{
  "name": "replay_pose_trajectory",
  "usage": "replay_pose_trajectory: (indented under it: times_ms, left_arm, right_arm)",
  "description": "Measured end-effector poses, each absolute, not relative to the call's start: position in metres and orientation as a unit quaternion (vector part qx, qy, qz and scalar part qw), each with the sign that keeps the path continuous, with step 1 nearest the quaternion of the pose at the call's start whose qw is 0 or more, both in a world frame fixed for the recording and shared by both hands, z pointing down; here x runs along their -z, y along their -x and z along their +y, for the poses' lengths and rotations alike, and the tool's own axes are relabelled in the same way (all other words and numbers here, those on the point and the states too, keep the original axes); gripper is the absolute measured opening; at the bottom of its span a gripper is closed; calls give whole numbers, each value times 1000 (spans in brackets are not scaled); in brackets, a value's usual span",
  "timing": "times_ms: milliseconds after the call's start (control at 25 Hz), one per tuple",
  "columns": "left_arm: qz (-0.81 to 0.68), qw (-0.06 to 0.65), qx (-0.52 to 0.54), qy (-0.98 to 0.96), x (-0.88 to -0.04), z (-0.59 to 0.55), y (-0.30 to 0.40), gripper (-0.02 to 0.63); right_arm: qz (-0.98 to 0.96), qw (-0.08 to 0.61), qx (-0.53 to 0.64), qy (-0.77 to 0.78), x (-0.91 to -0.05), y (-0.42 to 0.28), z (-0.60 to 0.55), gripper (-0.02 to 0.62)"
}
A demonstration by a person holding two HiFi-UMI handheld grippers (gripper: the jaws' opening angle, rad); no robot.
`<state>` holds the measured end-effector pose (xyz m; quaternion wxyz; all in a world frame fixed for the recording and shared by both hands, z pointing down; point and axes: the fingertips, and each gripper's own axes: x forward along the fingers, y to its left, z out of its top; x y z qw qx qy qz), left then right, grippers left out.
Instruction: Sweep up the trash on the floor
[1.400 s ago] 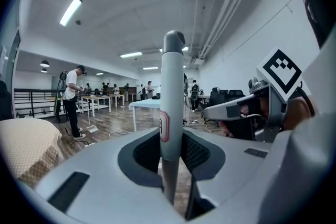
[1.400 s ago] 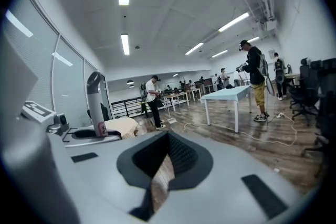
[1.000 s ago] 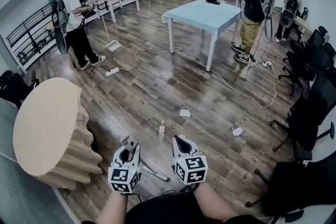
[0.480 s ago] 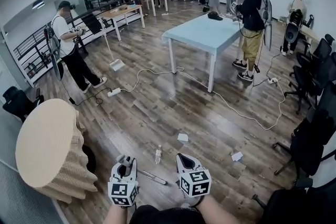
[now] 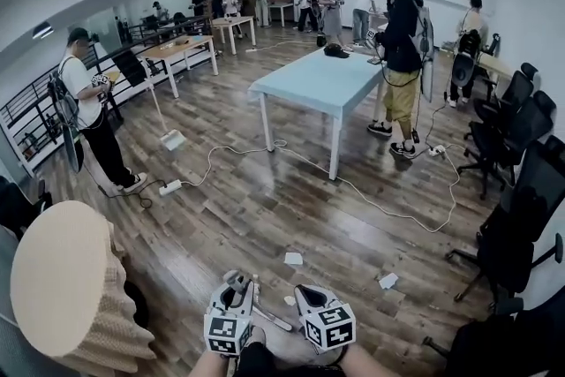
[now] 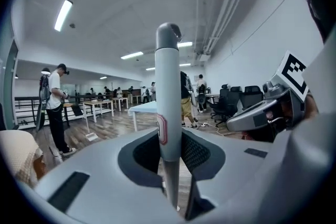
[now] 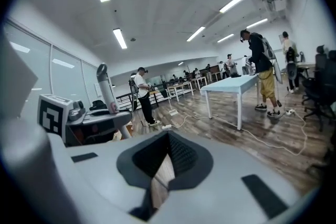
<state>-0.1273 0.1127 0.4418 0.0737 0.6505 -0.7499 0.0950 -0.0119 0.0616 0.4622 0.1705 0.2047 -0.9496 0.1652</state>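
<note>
My left gripper (image 5: 237,283) is shut on a grey broom handle (image 6: 168,97), which stands upright between its jaws in the left gripper view. The same handle (image 5: 274,320) slants down to the floor between my two grippers in the head view. My right gripper (image 5: 308,290) is beside it, jaws together with nothing in them; only a thin wedge of floor shows between them (image 7: 163,165). Trash lies ahead on the wood floor: one white paper scrap (image 5: 293,259), another (image 5: 387,281) to the right, and a small bit (image 5: 289,300) close to the grippers. The broom head is hidden.
A round tan corrugated stool (image 5: 66,287) stands at my left. Black office chairs (image 5: 521,225) line the right side. A light-blue table (image 5: 313,82) is ahead, with white cables (image 5: 371,203) across the floor. Several people stand around the room.
The view has risen and shifted, so both grippers now sit lower and further right in the frame. The small bottle seen between the grippers earlier no longer shows.
</note>
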Motion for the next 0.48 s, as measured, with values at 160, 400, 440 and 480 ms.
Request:
replay_pose_trajectory:
  times_ms: [160, 400, 440, 480]
  left_arm:
    - [-721, 107, -85, -679, -458, 90, 150, 77]
    - [-707, 114, -49, -696, -452, 72, 202, 77]
    - [-711, 116, -38, -693, -447, 71, 212, 77]
    - [-714, 117, -32, -690, -444, 71, 219, 77]
  right_arm:
    - [-938, 188, -146, -253, -464, 33, 43, 14]
    - [-919, 177, -167, -310, -448, 75, 8, 14]
    - [-918, 179, -173, -307, -448, 83, 6, 14]
    - [-918, 187, -176, -303, -450, 89, 7, 14]
